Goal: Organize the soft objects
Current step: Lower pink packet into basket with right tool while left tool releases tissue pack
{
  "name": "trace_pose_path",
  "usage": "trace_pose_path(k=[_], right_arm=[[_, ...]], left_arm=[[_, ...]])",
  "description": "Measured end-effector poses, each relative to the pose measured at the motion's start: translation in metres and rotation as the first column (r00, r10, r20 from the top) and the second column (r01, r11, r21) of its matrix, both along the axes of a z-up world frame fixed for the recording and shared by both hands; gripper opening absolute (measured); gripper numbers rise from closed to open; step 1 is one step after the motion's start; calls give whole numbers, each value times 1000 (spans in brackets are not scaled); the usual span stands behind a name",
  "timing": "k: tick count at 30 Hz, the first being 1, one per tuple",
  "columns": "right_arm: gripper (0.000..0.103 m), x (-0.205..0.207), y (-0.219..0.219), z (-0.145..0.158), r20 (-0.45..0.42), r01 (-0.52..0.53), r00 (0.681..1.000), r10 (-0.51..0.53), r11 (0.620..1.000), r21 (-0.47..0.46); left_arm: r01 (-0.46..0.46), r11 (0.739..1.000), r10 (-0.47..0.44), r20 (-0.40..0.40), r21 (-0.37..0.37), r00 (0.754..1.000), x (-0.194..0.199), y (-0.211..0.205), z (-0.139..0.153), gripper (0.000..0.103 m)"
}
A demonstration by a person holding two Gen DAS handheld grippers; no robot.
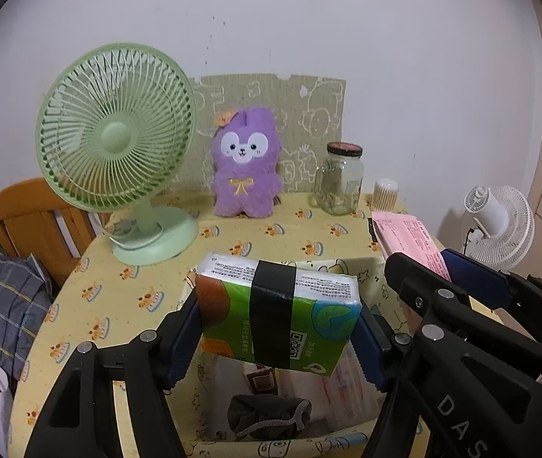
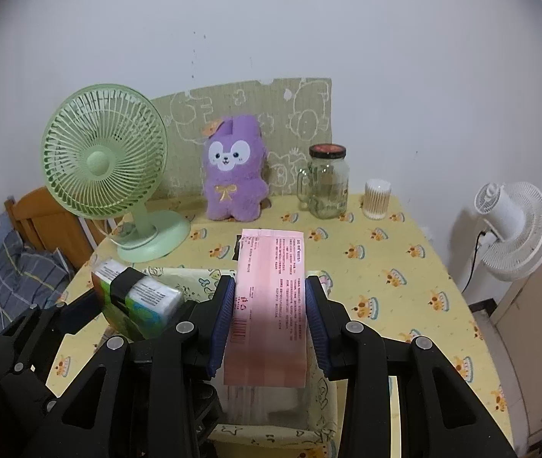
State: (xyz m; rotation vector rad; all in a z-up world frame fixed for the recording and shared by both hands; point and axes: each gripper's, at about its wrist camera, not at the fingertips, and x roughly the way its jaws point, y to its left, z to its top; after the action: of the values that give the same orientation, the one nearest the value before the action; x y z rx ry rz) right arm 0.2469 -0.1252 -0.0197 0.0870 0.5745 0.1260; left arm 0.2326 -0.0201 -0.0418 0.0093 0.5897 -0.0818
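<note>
White wall backs a table (image 1: 126,297) under a yellow printed cloth, where a green fan (image 1: 116,141), a purple plush (image 1: 246,166) and a glass jar (image 1: 341,179) stand along the far edge. Nearer us sits an open fabric bin (image 2: 179,280) with a dark pouch (image 1: 267,414) and some packets already in it.

We hold one soft pack in each gripper, both hanging over that bin. Our left gripper (image 1: 280,328) is clamped on a green tissue pack (image 1: 282,313), pads pressing its two short ends, so its long axis runs across the jaws, side to side. Our right gripper (image 2: 271,316) is closed narrower on a pink pack (image 2: 271,297), gripped by its long edges, with its long axis pointing away from us toward the plush.

The bin lies directly below and slightly ahead of both packs, so we judge the coming move a plain lowering. The two grippers sit close side by side, the left one nearly touching the right. We would lower them carefully, since the packs could collide over the narrow opening.
</note>
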Motion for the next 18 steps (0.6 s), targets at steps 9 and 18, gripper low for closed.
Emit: trace_pose_path(k=[9,18], right_arm=[[40,11,4,-18,-44,-33,998,33,999,10],[40,18,11,-26,-76,-68,995,69,998,11]], left_arm=[[16,1000,-15,-46,15,999,9,1,-15,78],[28,999,-26,-91,22,996,12,6,-22,87]])
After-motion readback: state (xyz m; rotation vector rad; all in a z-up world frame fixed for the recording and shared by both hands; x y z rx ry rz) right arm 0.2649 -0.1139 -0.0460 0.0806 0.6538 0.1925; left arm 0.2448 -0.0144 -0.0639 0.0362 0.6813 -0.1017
